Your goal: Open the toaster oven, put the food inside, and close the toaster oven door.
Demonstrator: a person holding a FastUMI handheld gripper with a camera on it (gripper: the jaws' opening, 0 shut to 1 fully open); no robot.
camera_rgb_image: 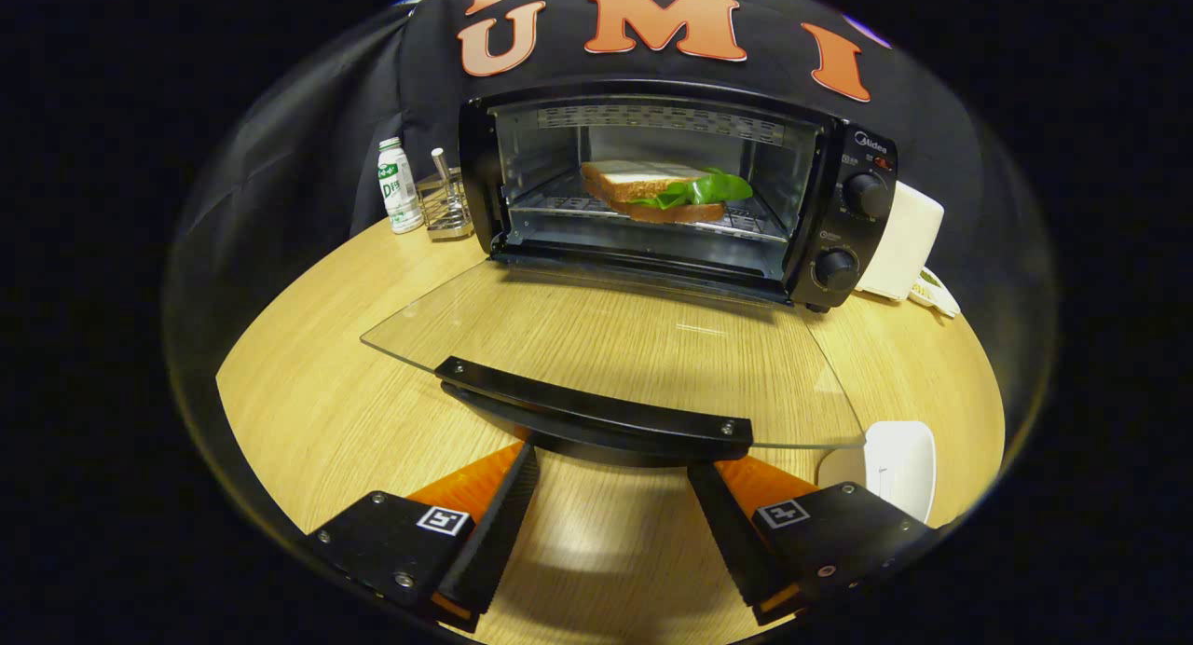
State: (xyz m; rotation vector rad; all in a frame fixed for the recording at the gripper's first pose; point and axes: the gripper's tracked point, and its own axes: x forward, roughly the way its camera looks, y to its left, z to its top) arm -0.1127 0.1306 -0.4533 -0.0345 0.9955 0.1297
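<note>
A black toaster oven (843, 216) stands at the back of the wooden table with its glass door (615, 337) folded down flat toward me. A sandwich (662, 193) with brown bread and green lettuce lies on the wire rack inside. The door's black handle (596, 412) lies just ahead of my fingertips, slightly above them. My gripper (610, 463) is open, its fingers spread apart beneath the handle's front edge, and nothing sits between them but bare table.
A white bottle (399, 186) and a wire rack holder (445, 202) stand left of the oven. A white appliance (902, 240) sits to its right. A white dish (897, 466) lies by my right finger. The round wooden table (308, 393) spreads around.
</note>
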